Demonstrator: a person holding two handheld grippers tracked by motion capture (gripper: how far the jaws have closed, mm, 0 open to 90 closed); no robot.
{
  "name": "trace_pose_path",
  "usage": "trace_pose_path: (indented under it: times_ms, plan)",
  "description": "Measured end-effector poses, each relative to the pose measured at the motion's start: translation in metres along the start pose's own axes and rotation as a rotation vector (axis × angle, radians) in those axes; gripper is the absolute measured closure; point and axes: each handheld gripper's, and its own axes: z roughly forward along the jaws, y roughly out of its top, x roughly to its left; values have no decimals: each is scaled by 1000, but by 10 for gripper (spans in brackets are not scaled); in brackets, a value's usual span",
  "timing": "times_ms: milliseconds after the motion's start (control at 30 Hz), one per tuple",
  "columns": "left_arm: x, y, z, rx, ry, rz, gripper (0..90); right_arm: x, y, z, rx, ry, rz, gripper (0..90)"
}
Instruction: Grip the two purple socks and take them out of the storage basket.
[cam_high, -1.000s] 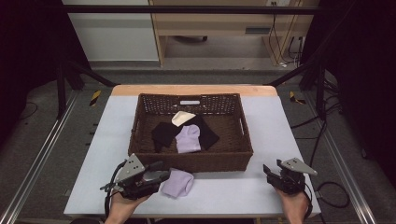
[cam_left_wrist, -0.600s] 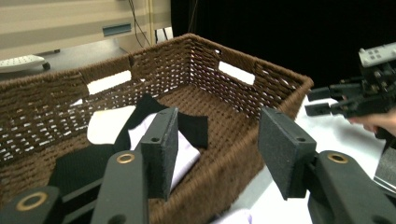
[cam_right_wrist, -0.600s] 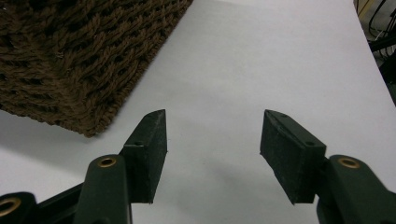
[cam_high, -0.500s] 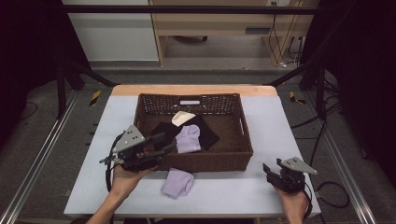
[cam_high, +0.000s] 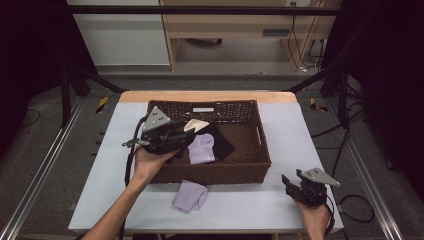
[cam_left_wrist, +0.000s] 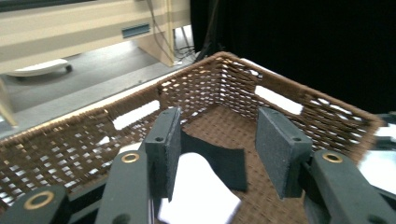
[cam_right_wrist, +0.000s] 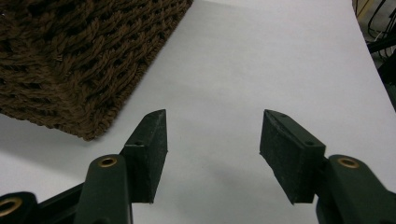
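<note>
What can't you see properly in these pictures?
- High view: the left gripper and hand cover the basket's left part, so what lies under them is hidden.
- Left gripper view: the white cloth is blurred and cut by the bottom edge; the black cloth sits partly behind a finger.
- Right gripper view: the basket runs off the top and left edges.
- High view: the label on the basket is too small to read.

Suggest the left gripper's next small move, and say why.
Probably lower the left gripper onto the cream sock: its jaws stand open inside the wicker basket, over that sock and a black one. The right gripper rests open on the table.
</note>
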Motion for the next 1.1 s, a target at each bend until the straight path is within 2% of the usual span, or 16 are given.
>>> trace_pose_path:
  times_ms: [67, 100, 200, 233, 333, 600, 733, 767, 933, 1033, 1100]
  plan:
    - [1, 2, 4, 4, 5, 6, 513, 0, 0, 0, -1, 0, -1, 418]
    - [4, 5, 13, 10, 22, 11, 515, -1, 0, 0, -1, 0, 0, 418]
    - [6, 6, 22, 14, 36, 5, 520, -1, 0, 0, -3, -1, -1, 418]
    - [9, 6, 32, 27, 50, 3, 524, -1, 0, 0, -1, 1, 2, 418]
    - [15, 3, 49, 44, 67, 5, 527, 0, 0, 0, 2, 2, 1, 419]
    - [30, -14, 86, 149, 84, -25, 539, -2, 0, 0, 0, 0, 4, 419]
    - [31, -20, 95, 182, 95, -22, 539, -1, 0, 0, -1, 1, 1, 420]
    - [32, -23, 100, 204, 94, -20, 538, -2, 0, 0, -1, 2, 4, 420]
    - [34, -25, 104, 224, 96, -23, 537, -1, 0, 1, 1, 2, 4, 421]
    - [37, -29, 109, 277, 106, -18, 535, -2, 0, 1, 2, 1, -2, 425]
    - [38, -30, 110, 282, 108, -24, 535, -2, 0, 2, 2, 3, 0, 428]
